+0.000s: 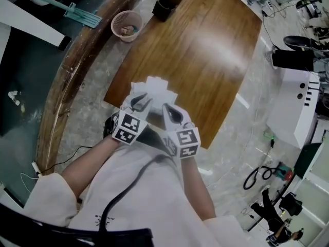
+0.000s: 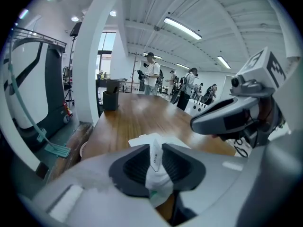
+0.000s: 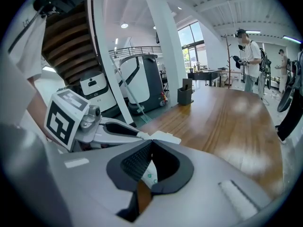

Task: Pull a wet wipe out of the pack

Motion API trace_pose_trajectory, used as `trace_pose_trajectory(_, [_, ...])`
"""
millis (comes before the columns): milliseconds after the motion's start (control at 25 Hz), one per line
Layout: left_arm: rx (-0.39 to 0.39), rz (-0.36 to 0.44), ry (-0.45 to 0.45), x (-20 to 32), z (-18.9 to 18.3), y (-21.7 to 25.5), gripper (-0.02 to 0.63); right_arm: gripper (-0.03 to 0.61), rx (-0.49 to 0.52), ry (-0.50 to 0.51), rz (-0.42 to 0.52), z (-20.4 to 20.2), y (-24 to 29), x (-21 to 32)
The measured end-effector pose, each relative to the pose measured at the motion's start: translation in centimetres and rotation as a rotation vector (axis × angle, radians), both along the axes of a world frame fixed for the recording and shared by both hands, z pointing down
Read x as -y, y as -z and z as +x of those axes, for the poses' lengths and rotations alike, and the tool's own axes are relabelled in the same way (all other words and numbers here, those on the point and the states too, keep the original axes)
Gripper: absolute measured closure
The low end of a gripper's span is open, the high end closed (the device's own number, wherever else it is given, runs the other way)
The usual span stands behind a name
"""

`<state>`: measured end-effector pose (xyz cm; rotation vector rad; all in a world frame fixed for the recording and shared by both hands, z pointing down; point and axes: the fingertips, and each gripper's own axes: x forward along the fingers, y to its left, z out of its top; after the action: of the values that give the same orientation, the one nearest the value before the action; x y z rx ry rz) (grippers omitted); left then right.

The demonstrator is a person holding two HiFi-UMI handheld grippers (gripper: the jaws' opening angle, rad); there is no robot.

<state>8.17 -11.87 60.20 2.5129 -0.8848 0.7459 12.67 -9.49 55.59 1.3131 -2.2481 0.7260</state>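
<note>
The white wet wipe pack (image 1: 152, 90) is held up over the near edge of the wooden table (image 1: 205, 55) between both grippers. My left gripper (image 1: 140, 103) takes it from the left. In the left gripper view a white upright flap of the pack (image 2: 155, 156) with green print below fills the gap, and the pads (image 2: 135, 167) touch it on both sides. My right gripper (image 1: 171, 112) takes the pack from the right. In the right gripper view its tips (image 3: 151, 142) meet over white wrapper with green dots (image 3: 148, 174). The pack's far end (image 3: 163, 137) pokes out beyond.
A pink basket (image 1: 126, 24) and a black box (image 1: 165, 6) stand at the table's far left. A curved wooden kerb (image 1: 67, 81) runs along the left. A white machine (image 1: 297, 107) and cables (image 1: 259, 175) sit on the floor at the right. People (image 2: 151, 77) stand beyond the table.
</note>
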Motion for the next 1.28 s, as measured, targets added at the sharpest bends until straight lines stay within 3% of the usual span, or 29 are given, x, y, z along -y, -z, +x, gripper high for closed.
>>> trace_pose_trajectory(40, [-0.01, -0.006, 0.013, 0.3, -0.2, 0.2, 0.574, 0.574, -0.002, -0.003, -0.002, 0.1, -0.1, 0.0])
trace_pose_trajectory(80, [-0.021, -0.019, 0.024, 0.6, -0.5, 0.3, 0.607, 0.574, -0.004, -0.006, -0.005, 0.1, -0.2, 0.0])
trace_pose_trajectory(280, [-0.074, -0.096, 0.062, 1.1, -1.5, -0.3, 0.607, 0.574, -0.021, -0.003, -0.025, -0.6, -1.2, 0.1])
trace_pose_trajectory(880, [-0.132, -0.202, 0.043, 0.8, -2.6, -2.1, 0.606, 0.571, -0.11, -0.022, -0.104, -1.9, -4.2, 0.6])
trace_pose_trajectory(1040, [-0.149, -0.214, 0.036, 0.9, -2.7, -2.1, 0.606, 0.52, -0.132, 0.013, -0.133, -2.7, -5.1, 0.6])
trace_pose_trajectory(1280, [-0.159, -0.223, 0.023, 0.8, -2.7, -1.9, 0.606, 0.504, -0.159, 0.013, -0.182, -3.0, -6.0, 0.7])
